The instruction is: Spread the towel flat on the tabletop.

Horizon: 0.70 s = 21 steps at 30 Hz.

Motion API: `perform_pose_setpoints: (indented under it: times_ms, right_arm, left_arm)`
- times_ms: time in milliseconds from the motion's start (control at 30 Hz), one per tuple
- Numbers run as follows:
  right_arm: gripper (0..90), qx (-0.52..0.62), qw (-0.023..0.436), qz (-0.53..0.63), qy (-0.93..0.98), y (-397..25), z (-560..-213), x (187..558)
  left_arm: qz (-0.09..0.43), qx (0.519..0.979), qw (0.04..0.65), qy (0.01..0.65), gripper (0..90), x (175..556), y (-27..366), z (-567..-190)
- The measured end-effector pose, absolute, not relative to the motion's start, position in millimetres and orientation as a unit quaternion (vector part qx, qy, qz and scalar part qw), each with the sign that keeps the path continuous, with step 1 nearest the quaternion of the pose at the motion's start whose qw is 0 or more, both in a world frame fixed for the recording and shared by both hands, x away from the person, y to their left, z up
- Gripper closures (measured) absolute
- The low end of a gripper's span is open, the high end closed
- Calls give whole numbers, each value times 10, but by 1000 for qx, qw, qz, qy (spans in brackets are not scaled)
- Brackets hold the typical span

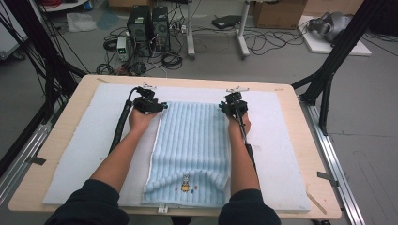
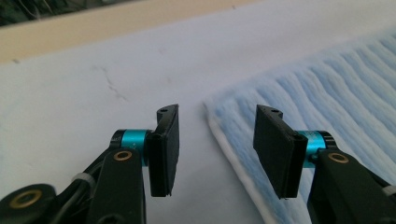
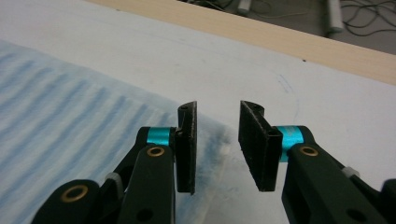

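On the counter [image 1: 300,187], a white foam mat [image 1: 84,154] is spread, and a light blue ribbed towel [image 1: 192,140] is laid flat on its middle, with a small cartoon patch near the person's edge and that near edge slightly rumpled. At the towel's far left corner, the left tool [image 1: 161,107] is held low, its jaws set apart with nothing between them; in the left gripper view [image 2: 215,149] the towel's white-edged corner [image 2: 219,116] is seen in the gap just ahead. At the far right corner, the right tool [image 1: 233,107] is likewise held with its jaws parted and empty; in the right gripper view [image 3: 217,149] the towel's corner [image 3: 210,135] is seen beneath and between them.
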State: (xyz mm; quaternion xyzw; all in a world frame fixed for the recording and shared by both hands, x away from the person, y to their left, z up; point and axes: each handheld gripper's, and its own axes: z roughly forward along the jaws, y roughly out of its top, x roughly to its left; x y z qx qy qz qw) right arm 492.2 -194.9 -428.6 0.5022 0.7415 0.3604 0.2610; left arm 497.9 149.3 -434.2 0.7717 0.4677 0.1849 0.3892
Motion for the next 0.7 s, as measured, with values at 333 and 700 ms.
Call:
perform_pose_setpoints:
  times_ms: [333, 700]
  right_arm:
    - [645, 500, 214, 364, 756, -2104, -4297, 4647]
    - [832, 496, 186, 334, 780, -2046, -4423, 4505]
  left_arm:
    - [151, 759, 404, 488, 576, 4736, 1588, -4439]
    - [166, 753, 407, 490, 892, 4587, 1475, -4498]
